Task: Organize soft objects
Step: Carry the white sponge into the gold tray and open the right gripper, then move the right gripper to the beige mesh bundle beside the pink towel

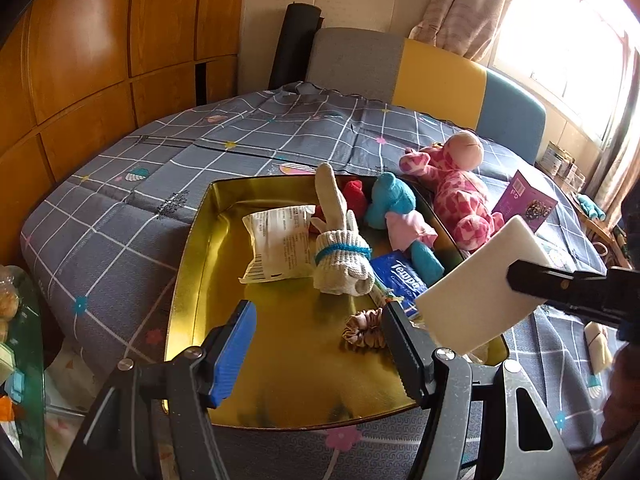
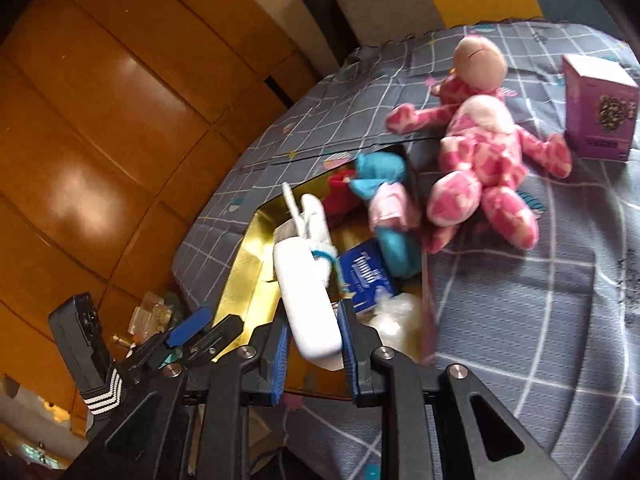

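A gold tray [image 1: 200,280] lies on the grey checked bedspread. It holds a banded white glove [image 1: 340,256], a white packet [image 1: 276,244], a blue tissue pack [image 1: 400,280], a blue-and-pink plush [image 1: 390,200], a red soft item [image 1: 356,196] and a tan scrunchie [image 1: 364,330]. My left gripper [image 1: 320,312] hangs open over the tray's near part with nothing between its fingers. My right gripper [image 2: 314,316] is shut on a white sponge block [image 2: 304,300], held above the tray's right near corner [image 2: 244,280]. The sponge [image 1: 480,284] also shows from the left wrist.
A pink spotted plush [image 1: 456,192] and a purple box [image 1: 524,200] lie on the bedspread right of the tray. A wooden wardrobe [image 1: 100,60] stands at the left, a padded headboard [image 1: 440,76] behind. A glass side table [image 1: 24,340] sits at the near left.
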`<act>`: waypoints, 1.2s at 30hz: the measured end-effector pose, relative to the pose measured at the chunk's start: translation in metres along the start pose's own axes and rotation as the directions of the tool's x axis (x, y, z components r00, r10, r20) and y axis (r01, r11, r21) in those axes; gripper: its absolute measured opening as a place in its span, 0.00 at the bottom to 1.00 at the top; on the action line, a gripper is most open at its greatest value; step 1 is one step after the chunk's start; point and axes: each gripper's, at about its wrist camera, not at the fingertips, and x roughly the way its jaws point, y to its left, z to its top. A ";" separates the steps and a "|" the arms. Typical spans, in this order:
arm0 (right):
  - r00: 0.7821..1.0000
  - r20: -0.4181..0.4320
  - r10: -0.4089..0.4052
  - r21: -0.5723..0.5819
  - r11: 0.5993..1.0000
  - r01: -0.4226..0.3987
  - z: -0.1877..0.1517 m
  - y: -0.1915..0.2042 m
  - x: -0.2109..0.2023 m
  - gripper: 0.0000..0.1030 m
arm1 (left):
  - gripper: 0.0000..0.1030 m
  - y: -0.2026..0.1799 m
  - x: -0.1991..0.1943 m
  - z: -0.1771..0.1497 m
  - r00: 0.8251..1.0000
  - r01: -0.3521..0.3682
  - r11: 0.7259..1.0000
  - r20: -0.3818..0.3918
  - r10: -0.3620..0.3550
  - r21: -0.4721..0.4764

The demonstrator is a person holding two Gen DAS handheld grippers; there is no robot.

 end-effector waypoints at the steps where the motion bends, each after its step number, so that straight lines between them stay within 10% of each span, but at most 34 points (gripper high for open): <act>1: 1.000 -0.009 0.011 -0.001 1.000 -0.011 0.000 0.002 0.004 0.21 | 0.64 0.001 0.000 0.000 1.000 -0.002 1.000 0.001 0.002 -0.003; 13: 0.979 -0.202 -0.003 0.009 1.000 0.005 -0.018 0.000 0.085 0.20 | 0.64 0.023 0.007 0.004 0.999 -0.040 0.998 -0.005 0.040 -0.051; 18: 0.980 -0.195 -0.046 -0.014 0.999 0.044 -0.020 -0.002 0.080 0.35 | 0.64 0.023 0.009 0.003 0.999 -0.042 0.998 -0.011 0.041 -0.052; 36: 0.983 -0.049 -0.176 -0.101 0.980 0.170 -0.026 0.000 0.030 0.39 | 0.66 0.003 0.000 0.002 1.000 -0.011 1.000 0.010 0.011 0.000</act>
